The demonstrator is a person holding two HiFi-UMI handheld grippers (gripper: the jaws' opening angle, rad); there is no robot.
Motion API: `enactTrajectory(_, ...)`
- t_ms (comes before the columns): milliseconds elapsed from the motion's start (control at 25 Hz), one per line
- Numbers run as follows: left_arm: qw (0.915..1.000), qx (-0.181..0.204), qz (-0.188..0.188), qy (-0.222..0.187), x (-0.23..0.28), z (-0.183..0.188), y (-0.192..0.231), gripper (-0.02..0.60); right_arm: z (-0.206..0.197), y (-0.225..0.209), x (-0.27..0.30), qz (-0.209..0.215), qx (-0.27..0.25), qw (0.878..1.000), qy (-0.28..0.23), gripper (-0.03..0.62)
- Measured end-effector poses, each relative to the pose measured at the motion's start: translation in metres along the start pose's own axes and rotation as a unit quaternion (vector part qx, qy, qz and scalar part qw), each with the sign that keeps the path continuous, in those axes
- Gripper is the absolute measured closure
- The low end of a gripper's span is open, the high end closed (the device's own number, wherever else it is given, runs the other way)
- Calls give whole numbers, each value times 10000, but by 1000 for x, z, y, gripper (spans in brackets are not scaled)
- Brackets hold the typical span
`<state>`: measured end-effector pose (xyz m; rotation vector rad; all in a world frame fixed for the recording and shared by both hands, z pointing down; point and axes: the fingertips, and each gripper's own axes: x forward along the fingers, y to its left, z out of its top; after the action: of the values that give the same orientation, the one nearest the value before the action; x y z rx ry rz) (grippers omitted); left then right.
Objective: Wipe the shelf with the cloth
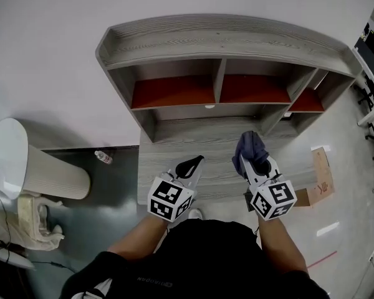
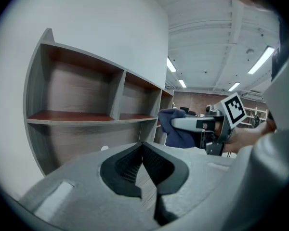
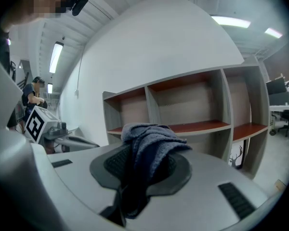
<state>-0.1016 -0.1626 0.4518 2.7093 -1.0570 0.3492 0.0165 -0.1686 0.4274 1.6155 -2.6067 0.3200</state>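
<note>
White wall backs a grey wood-grain shelf (image 1: 224, 39) with red-brown compartment floors, set over a grey counter (image 1: 168, 151). Right gripper (image 3: 137, 170) pinches the dark blue cloth (image 3: 151, 138), bunched between its jaws, over the counter in front of the shelf. Left gripper (image 2: 143, 148) sits beside it, jaws pressed together, nothing between them.

Fuzzy terry cloth (image 3: 151, 141), wood-grain shelf (image 1: 174, 39)

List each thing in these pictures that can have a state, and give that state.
left gripper: jaws shut, nothing between them
right gripper: jaws shut on the cloth
cloth: bunched up, clamped in the right gripper
shelf: upright against the wall, compartments in view empty
</note>
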Motion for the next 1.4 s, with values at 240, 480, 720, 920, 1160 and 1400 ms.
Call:
enactTrajectory(240, 9995, -44, 277, -107, -1, 8, -19, 574, -16, -6, -28, 244, -66, 9994, 214, 497)
enactTrajectory(480, 9983, -63, 527, -237, 0, 14, -57, 574, -20, -15, -60, 572, -159, 9980, 231, 497)
enactTrajectory(720, 9974, -130, 687, -193, 2, 7, -104, 574, -25, -25, -99, 840, -136, 9960, 282, 499)
enactTrajectory(920, 9961, -222, 848, -93, 3, -4, -138, 574, -34, -31, -132, 1061, -164, 9936, 359, 500)
enactTrajectory(1160, 9942, -211, 1047, -123, -2, -9, -177, 574, -47, -40, -163, 1221, -155, 9916, 394, 500)
enactTrajectory(1400, 9911, -235, 1302, -135, -12, -16, -202, 574, -55, -44, -185, 1410, -149, 9891, 402, 500)
